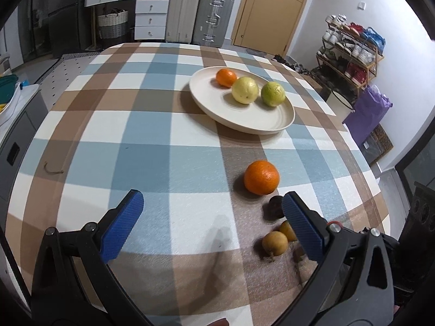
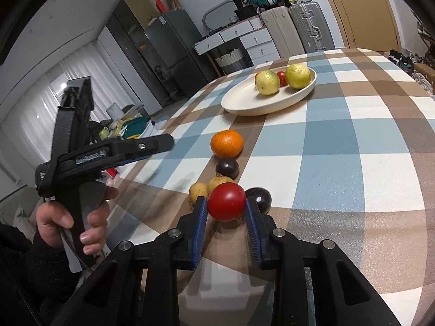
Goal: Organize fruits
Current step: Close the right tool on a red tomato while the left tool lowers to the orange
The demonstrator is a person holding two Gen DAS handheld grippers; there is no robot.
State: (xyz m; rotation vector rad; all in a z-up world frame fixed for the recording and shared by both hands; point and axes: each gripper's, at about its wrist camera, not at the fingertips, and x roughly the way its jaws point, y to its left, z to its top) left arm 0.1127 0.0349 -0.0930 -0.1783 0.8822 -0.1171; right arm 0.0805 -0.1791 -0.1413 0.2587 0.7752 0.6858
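Observation:
A cream plate (image 1: 274,127) (image 2: 244,108) on the checked table holds an orange fruit (image 1: 226,77), a yellow lemon (image 1: 245,90) (image 2: 267,82) and a green-yellow lemon (image 1: 273,94) (image 2: 298,76). A loose orange (image 1: 261,177) (image 2: 226,143), a dark purple fruit (image 1: 274,207) (image 2: 227,168) and small tan fruits (image 1: 275,242) (image 2: 198,191) lie on the cloth. My left gripper (image 1: 212,206) is open and empty above the cloth, left of the loose fruits. My right gripper (image 2: 226,203) is shut on a red tomato (image 2: 226,202), with another dark fruit (image 2: 260,197) just behind it.
The table's right edge (image 1: 375,179) is close to the loose fruits. In the right wrist view the person's hand holds the left gripper (image 2: 81,163) at the left. Suitcases (image 1: 201,13), drawers and a shoe rack (image 1: 350,49) stand beyond the table.

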